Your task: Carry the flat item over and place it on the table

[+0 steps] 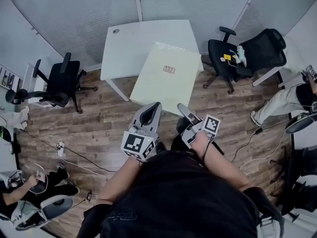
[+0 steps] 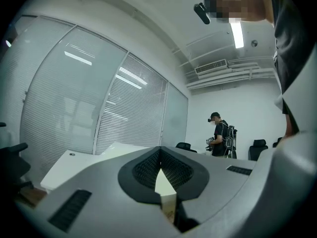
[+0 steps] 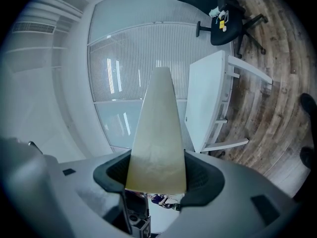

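Observation:
A flat pale cream board (image 1: 166, 76) with a small label at its middle is held out level in front of me. My left gripper (image 1: 150, 111) is shut on its near edge at the left, and my right gripper (image 1: 186, 112) is shut on the near edge at the right. The board's far part overlaps the white table (image 1: 130, 43) in the head view. Between the left gripper's jaws a thin wedge of the board (image 2: 162, 181) shows. In the right gripper view the board (image 3: 157, 138) runs out from the shut jaws, with the white table (image 3: 208, 100) beyond it.
A black office chair (image 1: 59, 82) stands left of the table, and another black chair (image 1: 242, 53) with small items on its seat stands at the right. People sit at the right edge (image 1: 287, 100) and lower left (image 1: 29, 192). Another person (image 2: 220, 139) stands far off. Cables lie on the wood floor (image 1: 99, 133).

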Demonstrator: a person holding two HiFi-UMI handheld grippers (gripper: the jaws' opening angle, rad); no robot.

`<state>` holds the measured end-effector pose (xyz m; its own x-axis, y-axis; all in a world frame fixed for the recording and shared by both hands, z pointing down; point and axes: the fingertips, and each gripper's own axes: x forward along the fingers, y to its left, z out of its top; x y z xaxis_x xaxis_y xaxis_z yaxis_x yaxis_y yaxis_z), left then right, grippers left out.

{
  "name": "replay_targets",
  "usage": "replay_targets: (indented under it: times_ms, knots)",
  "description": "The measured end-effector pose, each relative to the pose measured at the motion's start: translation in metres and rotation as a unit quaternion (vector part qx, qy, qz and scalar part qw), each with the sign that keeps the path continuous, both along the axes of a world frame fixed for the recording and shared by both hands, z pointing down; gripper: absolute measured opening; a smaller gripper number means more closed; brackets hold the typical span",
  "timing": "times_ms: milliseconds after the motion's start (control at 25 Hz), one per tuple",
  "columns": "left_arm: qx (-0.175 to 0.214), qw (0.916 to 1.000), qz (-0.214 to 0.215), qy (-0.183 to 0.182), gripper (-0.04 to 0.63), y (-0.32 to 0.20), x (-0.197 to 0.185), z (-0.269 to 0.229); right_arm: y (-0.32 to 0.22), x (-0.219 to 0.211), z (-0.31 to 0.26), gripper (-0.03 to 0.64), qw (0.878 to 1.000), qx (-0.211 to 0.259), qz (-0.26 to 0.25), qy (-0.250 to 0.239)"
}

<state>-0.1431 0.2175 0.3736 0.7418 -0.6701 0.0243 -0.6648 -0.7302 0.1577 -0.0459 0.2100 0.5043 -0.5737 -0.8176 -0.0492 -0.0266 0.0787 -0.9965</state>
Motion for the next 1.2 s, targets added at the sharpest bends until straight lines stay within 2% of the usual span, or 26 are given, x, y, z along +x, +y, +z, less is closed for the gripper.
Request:
replay_targets:
  times_ms: [160,520,760,1200]
  knots:
    - [-0.011,0.9999,-0.007,0.007,0.012,-0.026,0.001,0.002,-0.026,0.0,0.003,0.29,1.0,-0.012,-0.016,-0.002]
    - [-0.035,0.9985,-0.041,0.009,0.012,-0.07,0.025,0.013,-0.074,0.032,0.007,0.29,0.999,-0.028,-0.036,-0.002]
    - [-0.034,0.9985,-0.039,0.017,0.012,-0.101,0.058,0.017,-0.107,0.057,0.02,0.29,0.998,-0.034,-0.055,0.001]
    - [-0.045,0.9976,-0.054,0.005,0.013,-0.161,0.129,0.03,-0.174,0.129,0.032,0.29,0.997,-0.04,-0.07,-0.001]
